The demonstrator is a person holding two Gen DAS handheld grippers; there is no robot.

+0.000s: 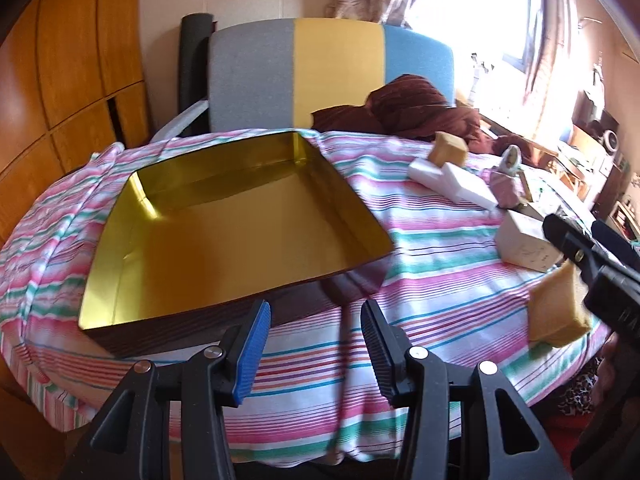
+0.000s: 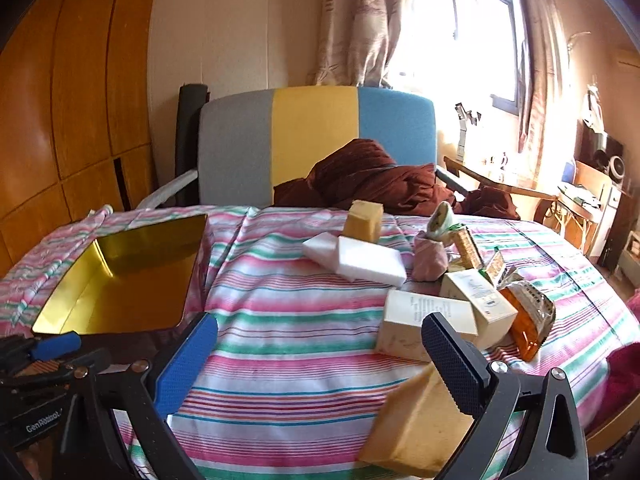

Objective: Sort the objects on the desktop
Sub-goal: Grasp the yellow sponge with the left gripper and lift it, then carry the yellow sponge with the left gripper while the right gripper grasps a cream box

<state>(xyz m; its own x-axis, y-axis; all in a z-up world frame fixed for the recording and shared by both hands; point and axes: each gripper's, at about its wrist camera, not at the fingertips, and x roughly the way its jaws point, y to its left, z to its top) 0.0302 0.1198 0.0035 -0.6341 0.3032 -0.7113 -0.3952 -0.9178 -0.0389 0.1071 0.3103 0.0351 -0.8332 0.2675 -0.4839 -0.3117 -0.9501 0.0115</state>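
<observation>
The left gripper [image 1: 316, 344] is gaping wide, holding nothing, just before the gold tin [image 1: 224, 224] sitting on the striped cloth [image 1: 432, 280]. The right gripper [image 2: 320, 364] is also standing spread apart; a blurred yellow sponge [image 2: 416, 428] is lying beside its right finger, contact unclear. Boxes [image 2: 432, 320] are crowding together, partly overlapping. A tricolour chair [image 2: 316, 140] and bright window [image 2: 460, 32] are showing behind.

Tablecloth [image 1: 420, 256] striped pink, white, green, thin teal and orange lines. On it, tin tray [image 1: 224, 216] shiny gold inside, dark outside. Right of tray: two yellow-tan sponges [image 2: 363, 222] [image 2: 416, 424], white foam blocks [image 2: 360, 260], cream boxes [image 2: 424, 320], orange packet [image 2: 528, 320], maybe foil. Behind tray, chair back [image 2: 316, 140] grey, yellow, blue panels; maroon cloth [image 2: 372, 180].
</observation>
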